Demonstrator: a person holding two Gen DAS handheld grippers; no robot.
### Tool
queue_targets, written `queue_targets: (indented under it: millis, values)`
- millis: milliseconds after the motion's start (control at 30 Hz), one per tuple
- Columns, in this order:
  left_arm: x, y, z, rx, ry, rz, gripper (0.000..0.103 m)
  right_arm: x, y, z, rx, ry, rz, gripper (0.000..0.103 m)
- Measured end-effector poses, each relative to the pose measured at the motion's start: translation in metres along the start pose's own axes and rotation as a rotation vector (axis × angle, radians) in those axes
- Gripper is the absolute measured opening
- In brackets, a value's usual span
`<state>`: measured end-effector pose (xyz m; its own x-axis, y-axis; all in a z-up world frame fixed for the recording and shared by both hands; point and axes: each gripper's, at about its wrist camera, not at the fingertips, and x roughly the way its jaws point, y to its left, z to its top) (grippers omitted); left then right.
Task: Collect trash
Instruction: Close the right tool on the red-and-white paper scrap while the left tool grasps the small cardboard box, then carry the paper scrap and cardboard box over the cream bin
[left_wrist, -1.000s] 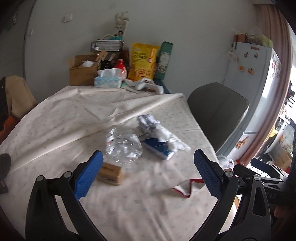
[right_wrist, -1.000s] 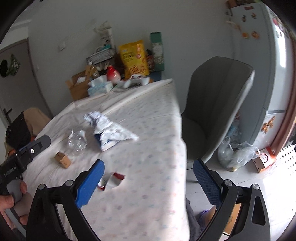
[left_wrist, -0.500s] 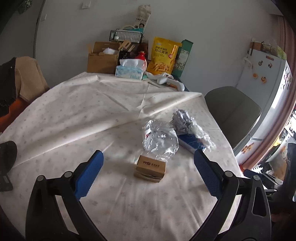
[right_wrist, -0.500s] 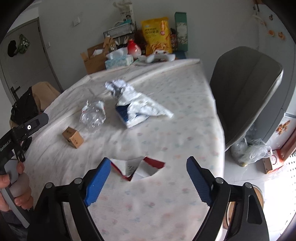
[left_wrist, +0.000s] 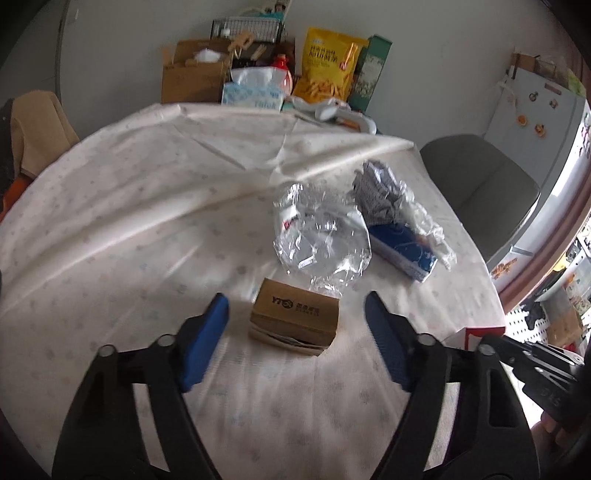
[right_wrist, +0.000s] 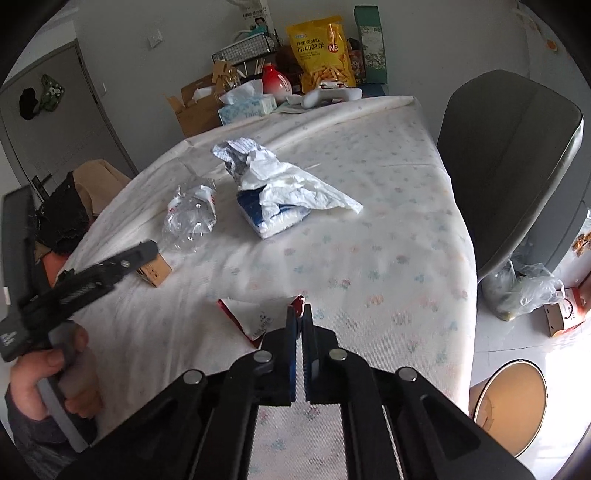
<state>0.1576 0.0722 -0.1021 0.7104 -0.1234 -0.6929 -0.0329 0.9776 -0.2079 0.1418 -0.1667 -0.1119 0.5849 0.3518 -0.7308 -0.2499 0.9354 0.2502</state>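
Now, left claw (left_wrist: 295, 314): spread, straddling the small cardboard box (left_wrist: 294, 322) near on the desk (left_wrist: 110, 206).
Right claw (right_wrist: 299, 325): pressed together on the torn red-and-white wrapper (right_wrist: 251, 314).
Advice: centre the box, close squarely; lift the wrapper gently.

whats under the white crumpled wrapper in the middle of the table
A blue and white packet lies under the wrapper, sticking out at its near side. The packet's far part is covered, so anything else beneath cannot be seen.
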Motion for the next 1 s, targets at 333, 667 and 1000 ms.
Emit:
queue_targets:
  millis: [333,667,1000]
  values:
    - [-0.017,-0.008,0.002,0.008,-0.045,-0.006,0.05,-0.016,-0.005,0.004,0.017,-0.049,0.003,0.003]
    - [-0.036,-0.05,0.013,0.08,-0.103,-0.056,0.05,-0.051,-0.026,0.009,0.049,-0.126,-0.052,0.003]
    - [-0.027,-0.117,0.016,0.182,-0.099,-0.146,0.05,-0.087,-0.072,0.008,0.121,-0.191,-0.134,0.003]
